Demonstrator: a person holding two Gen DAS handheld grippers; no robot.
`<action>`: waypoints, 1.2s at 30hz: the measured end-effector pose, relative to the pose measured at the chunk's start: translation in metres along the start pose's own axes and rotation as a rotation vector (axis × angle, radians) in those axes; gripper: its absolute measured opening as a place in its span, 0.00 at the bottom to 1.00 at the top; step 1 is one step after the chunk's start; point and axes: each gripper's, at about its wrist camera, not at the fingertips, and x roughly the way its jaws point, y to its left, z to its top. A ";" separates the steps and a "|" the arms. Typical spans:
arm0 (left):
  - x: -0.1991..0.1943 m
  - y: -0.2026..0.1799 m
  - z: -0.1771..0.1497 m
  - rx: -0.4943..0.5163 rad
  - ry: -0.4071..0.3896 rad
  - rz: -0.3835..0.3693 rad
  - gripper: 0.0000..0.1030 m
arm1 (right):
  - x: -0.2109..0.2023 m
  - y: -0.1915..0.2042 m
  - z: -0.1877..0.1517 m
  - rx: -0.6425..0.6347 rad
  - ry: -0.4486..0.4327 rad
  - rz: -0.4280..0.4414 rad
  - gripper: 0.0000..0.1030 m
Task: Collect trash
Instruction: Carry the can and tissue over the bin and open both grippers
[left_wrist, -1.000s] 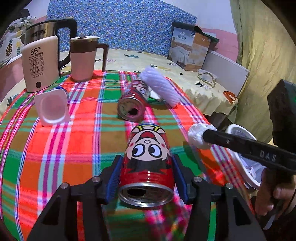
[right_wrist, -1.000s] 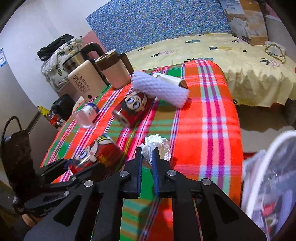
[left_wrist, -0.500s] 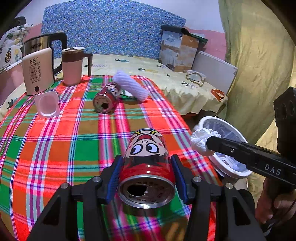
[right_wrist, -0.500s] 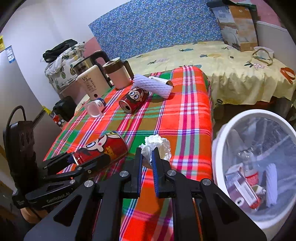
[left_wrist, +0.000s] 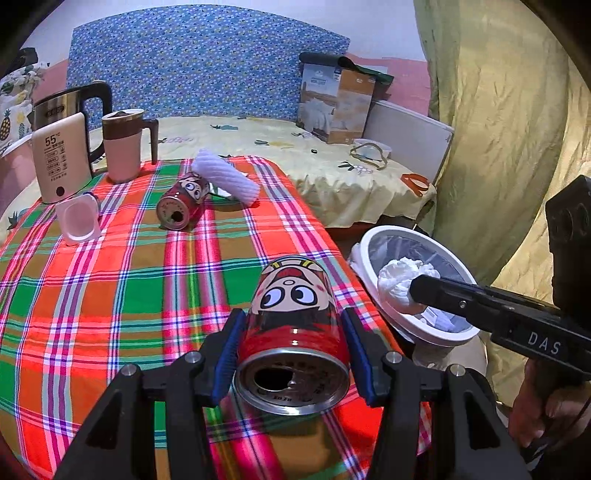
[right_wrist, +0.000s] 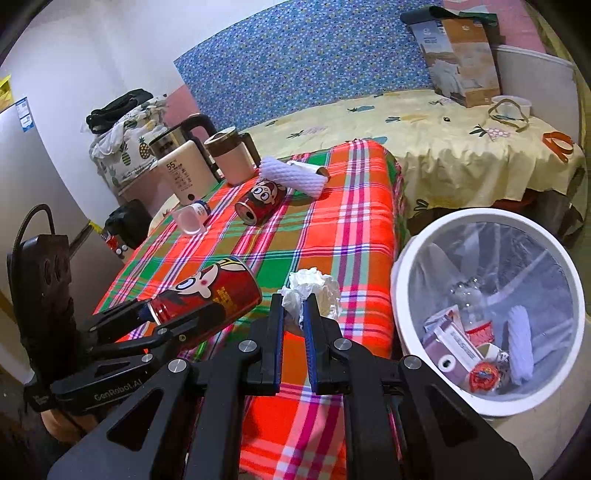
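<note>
The left gripper (left_wrist: 293, 343) is clamped on a red can (left_wrist: 293, 332), its blue pads pressing both sides, the can's open top facing the camera. The can hangs above the near right corner of the plaid cloth (left_wrist: 110, 295). The right gripper (right_wrist: 294, 314) is closed tight on a wad of white tissue (right_wrist: 314, 288), which bulges out past the fingertips. In the left view the wad sits over the rim of the white bin (left_wrist: 369, 251), which stands on the floor just off the table's right edge. In the right view the bin (right_wrist: 399, 295) lies to the right of the wad, so whether the tissue is truly above the opening I cannot tell.

The bin is lined with a clear bag and holds a small box, a red wrapper, a white foam sleeve and a clear bottle.

On the cloth farther back lies a second can (left_wrist: 181, 203) on its side, its top toward the camera. Just beyond it, touching or nearly so, is a white foam net (left_wrist: 225, 177). Left of the can lies a clear plastic cup (left_wrist: 77, 221) tipped over. At the far left corner stand a cream kettle base (left_wrist: 61, 158), a steel kettle (left_wrist: 70, 107) behind it, and a pink mug (left_wrist: 123, 147) with a brown lid.

A hand (left_wrist: 546, 410) grips the right tool at the lower right of the left view.
</note>
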 end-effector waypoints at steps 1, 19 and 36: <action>0.000 -0.002 0.000 0.003 0.001 -0.004 0.53 | -0.001 -0.001 0.000 0.002 -0.003 -0.003 0.12; 0.019 -0.047 0.003 0.064 0.026 -0.067 0.53 | -0.030 -0.053 -0.011 0.111 -0.045 -0.082 0.12; 0.037 -0.093 0.011 0.136 0.049 -0.122 0.53 | -0.055 -0.102 -0.018 0.223 -0.091 -0.159 0.12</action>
